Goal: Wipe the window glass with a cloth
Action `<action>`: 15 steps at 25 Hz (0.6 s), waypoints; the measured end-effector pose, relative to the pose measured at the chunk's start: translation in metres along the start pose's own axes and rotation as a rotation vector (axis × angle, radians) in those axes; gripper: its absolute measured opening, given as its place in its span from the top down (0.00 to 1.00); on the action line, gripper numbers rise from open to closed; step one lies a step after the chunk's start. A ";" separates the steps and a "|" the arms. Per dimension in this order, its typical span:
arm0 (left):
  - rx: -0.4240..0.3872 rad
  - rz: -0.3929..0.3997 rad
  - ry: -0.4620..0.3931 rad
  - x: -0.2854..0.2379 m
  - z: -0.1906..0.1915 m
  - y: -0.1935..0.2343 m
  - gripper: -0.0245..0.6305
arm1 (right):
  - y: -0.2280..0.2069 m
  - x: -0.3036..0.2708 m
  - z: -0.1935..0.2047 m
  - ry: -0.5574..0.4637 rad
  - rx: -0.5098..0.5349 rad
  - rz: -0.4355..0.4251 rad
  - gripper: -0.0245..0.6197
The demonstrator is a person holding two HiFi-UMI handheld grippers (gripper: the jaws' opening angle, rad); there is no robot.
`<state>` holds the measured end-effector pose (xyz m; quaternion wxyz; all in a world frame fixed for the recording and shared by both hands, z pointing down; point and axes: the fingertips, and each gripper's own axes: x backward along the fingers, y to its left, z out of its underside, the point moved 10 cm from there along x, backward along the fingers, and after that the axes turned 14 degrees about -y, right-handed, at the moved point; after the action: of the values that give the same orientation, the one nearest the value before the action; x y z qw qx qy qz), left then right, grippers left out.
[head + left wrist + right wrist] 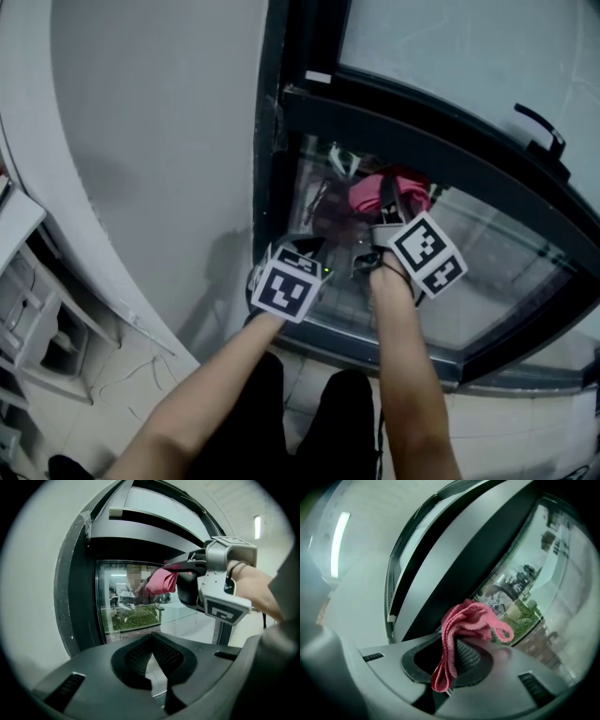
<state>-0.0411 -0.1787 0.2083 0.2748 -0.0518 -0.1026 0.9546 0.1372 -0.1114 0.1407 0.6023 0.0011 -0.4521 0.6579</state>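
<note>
A pink cloth (pixel 375 190) is bunched in my right gripper (pixel 387 204), which is shut on it and holds it against the upper part of the lower window glass (pixel 497 277). In the right gripper view the cloth (pixel 464 623) hangs folded from between the jaws (pixel 457 654), close to the glass (pixel 534 592). My left gripper (pixel 313 247) hovers just left of it near the dark frame, shut with nothing in it. From the left gripper view, the closed jaws (pixel 152 641) face the pane (pixel 131 606), with the right gripper (pixel 172 567) and cloth (pixel 161 581) above them.
A dark window frame (pixel 272 141) runs down beside a grey wall (pixel 150 141). The upper sash carries a black handle (pixel 540 126). White shelving (pixel 37 319) stands at the far left on a tiled floor. The person's legs are below.
</note>
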 end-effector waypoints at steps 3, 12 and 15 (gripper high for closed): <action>-0.006 0.000 -0.004 0.005 -0.001 -0.002 0.96 | 0.010 0.000 0.000 0.066 0.174 -0.024 0.90; -0.033 -0.011 -0.025 0.024 -0.013 0.001 0.96 | 0.036 -0.003 0.011 0.261 0.768 -0.193 0.90; -0.036 -0.017 -0.029 0.032 -0.016 0.006 0.96 | 0.048 -0.006 0.016 0.297 1.006 -0.250 0.90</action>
<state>-0.0684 -0.1639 0.1901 0.2803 -0.0421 -0.1244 0.9509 0.0923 -0.1190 0.1189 0.6587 0.2500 0.0125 0.7096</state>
